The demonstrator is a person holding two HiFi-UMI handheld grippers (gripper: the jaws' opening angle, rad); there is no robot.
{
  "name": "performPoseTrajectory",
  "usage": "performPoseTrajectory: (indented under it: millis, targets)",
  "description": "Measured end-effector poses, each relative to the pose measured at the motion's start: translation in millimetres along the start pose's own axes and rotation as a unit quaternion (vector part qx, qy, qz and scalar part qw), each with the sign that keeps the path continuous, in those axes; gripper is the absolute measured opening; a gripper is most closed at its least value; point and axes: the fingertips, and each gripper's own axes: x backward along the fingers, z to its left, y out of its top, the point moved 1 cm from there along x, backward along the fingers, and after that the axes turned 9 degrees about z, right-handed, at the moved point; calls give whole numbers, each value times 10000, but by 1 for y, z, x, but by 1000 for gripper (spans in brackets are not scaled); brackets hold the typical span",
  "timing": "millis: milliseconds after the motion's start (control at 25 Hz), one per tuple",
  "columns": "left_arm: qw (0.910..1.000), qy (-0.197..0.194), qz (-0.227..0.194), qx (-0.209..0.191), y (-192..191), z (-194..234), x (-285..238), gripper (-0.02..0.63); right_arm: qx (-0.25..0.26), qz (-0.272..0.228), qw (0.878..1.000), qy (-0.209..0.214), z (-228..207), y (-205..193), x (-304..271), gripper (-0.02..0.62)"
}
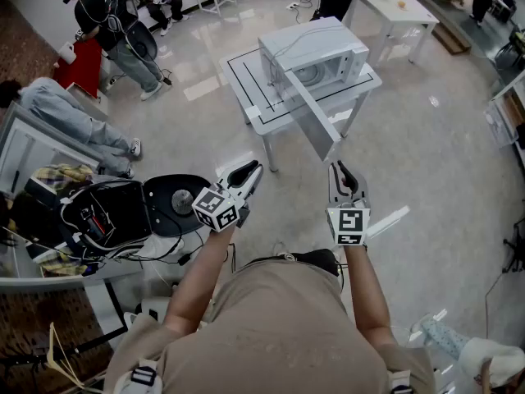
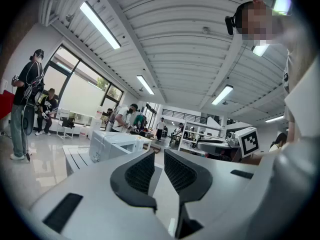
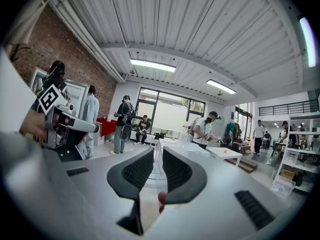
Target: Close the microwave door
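Nearest us, our left gripper [image 1: 255, 169] and right gripper [image 1: 339, 171] are both shut on nothing, well apart from the white boxy microwave [image 1: 316, 49] whose transparent door [image 1: 314, 120] stands wide open; we judge a hard push could slide it on its white table [image 1: 256, 117].

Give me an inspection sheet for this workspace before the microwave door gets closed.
surface: white table, black outline marked on it.
job's things: microwave on the table, its door swung open toward the person.
clutter: open black case and cloth on the left bench.
claws: left claw and right claw both shut, empty, short of the door.
cables: leads trail from the bench to the floor.
surroundings: glossy floor; people at upper left.
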Motion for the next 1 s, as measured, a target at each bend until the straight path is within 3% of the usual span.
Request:
performPoseTrajectory:
  millis: [120, 520, 640, 1000]
  targets:
    - [10000, -16, 17, 14, 1, -14, 19, 49, -57, 14, 10000, 3, 11, 3, 19, 60]
    - [9999, -94, 91, 12, -3, 11, -10, 49, -286, 229, 9993, 115, 3, -20, -25, 63]
    - [9998, -140, 131, 20, -5, 12, -18, 48, -393, 434, 9983, 43, -5, -36, -36, 108]
    - [9990, -170, 413, 21, -10, 16, -54, 48, -126, 783, 9968, -107, -22, -72, -89, 114]
